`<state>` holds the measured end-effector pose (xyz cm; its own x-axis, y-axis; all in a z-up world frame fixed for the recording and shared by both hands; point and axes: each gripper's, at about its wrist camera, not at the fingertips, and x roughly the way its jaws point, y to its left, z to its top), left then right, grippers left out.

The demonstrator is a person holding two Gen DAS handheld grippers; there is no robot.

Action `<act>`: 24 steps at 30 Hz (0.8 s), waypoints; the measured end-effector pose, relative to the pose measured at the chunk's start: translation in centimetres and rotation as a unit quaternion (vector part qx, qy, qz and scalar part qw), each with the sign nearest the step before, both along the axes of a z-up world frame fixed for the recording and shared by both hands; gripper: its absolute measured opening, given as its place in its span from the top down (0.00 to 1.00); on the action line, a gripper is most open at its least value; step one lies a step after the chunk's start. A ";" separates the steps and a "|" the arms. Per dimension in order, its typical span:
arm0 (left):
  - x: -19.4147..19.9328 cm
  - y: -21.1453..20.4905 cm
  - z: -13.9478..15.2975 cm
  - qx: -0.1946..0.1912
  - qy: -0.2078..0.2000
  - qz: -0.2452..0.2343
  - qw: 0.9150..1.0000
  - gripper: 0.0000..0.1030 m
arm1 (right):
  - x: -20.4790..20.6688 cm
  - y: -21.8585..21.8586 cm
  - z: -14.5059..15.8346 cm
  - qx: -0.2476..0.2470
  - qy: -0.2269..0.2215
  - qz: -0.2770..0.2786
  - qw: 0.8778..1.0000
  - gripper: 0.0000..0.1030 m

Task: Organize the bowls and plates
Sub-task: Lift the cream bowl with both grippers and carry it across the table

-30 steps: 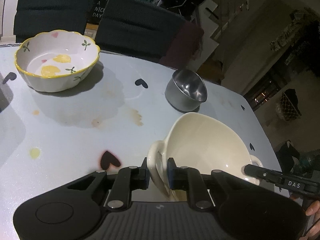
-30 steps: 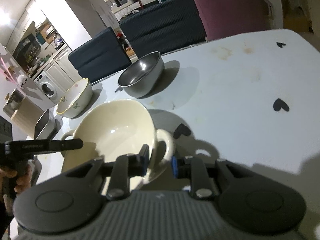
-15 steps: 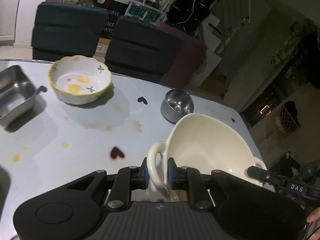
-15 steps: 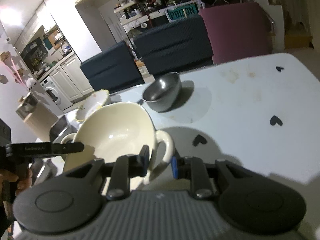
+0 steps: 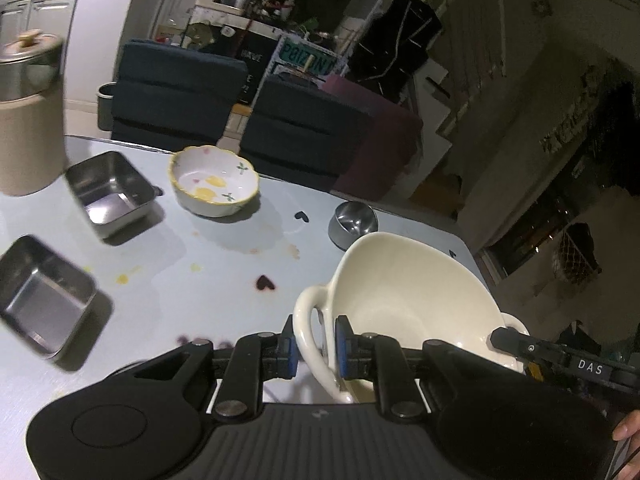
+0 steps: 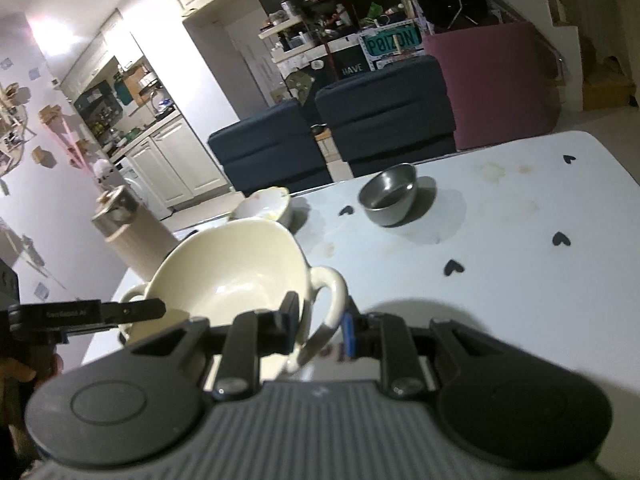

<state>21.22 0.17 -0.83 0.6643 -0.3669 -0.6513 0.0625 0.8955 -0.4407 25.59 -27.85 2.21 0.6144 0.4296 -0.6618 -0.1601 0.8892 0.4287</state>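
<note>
A cream bowl with two loop handles [image 5: 404, 292] [image 6: 232, 268] hangs tilted above the pale table [image 5: 224, 264] [image 6: 500, 264], carried by both grippers. My left gripper [image 5: 314, 346] is shut on one handle; my right gripper [image 6: 318, 324] is shut on the other handle. On the table stand a flowered bowl with a yellow rim [image 5: 214, 180] [image 6: 266, 206], a round steel bowl [image 5: 354, 224] [image 6: 388, 194] and two square steel trays [image 5: 110, 192], [image 5: 42, 300].
A tall beige canister with a lid [image 5: 28, 112] [image 6: 128, 232] stands at the table's left end. Dark chairs [image 5: 176, 100] and a maroon one [image 5: 376, 144] line the far side. Black heart marks and stains dot the tabletop. A hand [image 6: 16, 372] holds the left tool.
Both grippers have risen with the cream bowl, lifting it well off the table. The view widened: the steel trays and the canister came into sight at the left.
</note>
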 end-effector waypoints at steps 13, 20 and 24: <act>-6.6 5.7 0.6 -0.006 -0.011 0.031 0.999 0.82 | -2.4 5.4 1.2 -0.005 0.019 0.032 0.999 0.74; -7.8 8.4 -2.1 -0.019 -0.012 0.044 0.999 0.83 | -3.7 7.8 -0.7 0.003 0.018 0.038 0.999 0.75; -7.9 9.3 -3.2 -0.026 -0.002 0.049 0.998 0.83 | -3.3 8.8 -1.9 -0.003 0.034 0.041 0.999 0.74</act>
